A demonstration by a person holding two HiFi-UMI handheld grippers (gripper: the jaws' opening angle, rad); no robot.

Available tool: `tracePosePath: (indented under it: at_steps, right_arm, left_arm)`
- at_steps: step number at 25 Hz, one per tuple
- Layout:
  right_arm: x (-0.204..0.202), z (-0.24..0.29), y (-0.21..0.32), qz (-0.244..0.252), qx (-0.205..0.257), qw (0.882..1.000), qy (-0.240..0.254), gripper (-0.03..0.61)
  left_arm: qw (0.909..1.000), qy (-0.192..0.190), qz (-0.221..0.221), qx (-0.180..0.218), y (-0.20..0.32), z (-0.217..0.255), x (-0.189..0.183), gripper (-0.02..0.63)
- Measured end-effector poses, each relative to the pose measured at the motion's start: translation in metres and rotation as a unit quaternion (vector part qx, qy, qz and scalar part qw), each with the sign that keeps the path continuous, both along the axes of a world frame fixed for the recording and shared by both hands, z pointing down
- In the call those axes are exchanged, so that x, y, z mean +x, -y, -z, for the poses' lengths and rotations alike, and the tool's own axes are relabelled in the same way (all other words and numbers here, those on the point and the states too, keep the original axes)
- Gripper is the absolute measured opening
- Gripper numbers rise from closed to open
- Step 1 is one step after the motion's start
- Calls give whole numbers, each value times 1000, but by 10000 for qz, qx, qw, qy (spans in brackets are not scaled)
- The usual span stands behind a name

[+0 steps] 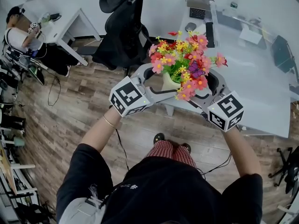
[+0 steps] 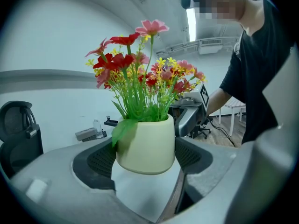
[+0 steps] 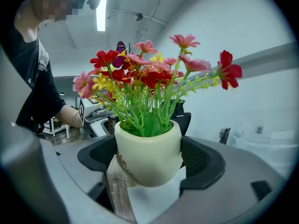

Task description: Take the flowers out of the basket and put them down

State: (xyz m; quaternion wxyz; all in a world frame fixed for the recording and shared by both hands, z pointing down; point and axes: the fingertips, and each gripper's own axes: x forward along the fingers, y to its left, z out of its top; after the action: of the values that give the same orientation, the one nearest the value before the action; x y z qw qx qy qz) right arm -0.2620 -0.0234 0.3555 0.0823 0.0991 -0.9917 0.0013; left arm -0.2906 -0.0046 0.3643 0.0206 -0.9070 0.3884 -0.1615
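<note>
The artificial flowers point(image 1: 184, 62) sit in a cream pot point(image 1: 168, 82), which is carried in the air over the near edge of the white worktop point(image 1: 261, 78), not set down yet. The left hand-held gripper point(image 1: 156, 81) is closed on the pot with both pads against its sides, and the right hand-held gripper point(image 1: 205, 85) is clamped on it from the opposite side. The two-sided grip on the pot is probably used so the stems are not crushed and the pot stays upright.

Pot point(image 3: 148, 155) print: brown letters, only "fe" was legible; the rest curved out of sight.
</note>
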Motion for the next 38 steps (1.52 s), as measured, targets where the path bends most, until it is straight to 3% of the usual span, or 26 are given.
tracePosePath:
  at_steps: [30, 38]
  right_arm:
    - [-9, -60, 35, -368, -339, 9981, -347, 449]
    - [-14, -75, 41, -404, -413, 9972, -470, 449]
  left_arm:
    - [9978, -295, -342, -489, 37, -62, -9, 388]
    - [9974, -216, -378, -569, 43, -77, -14, 388]
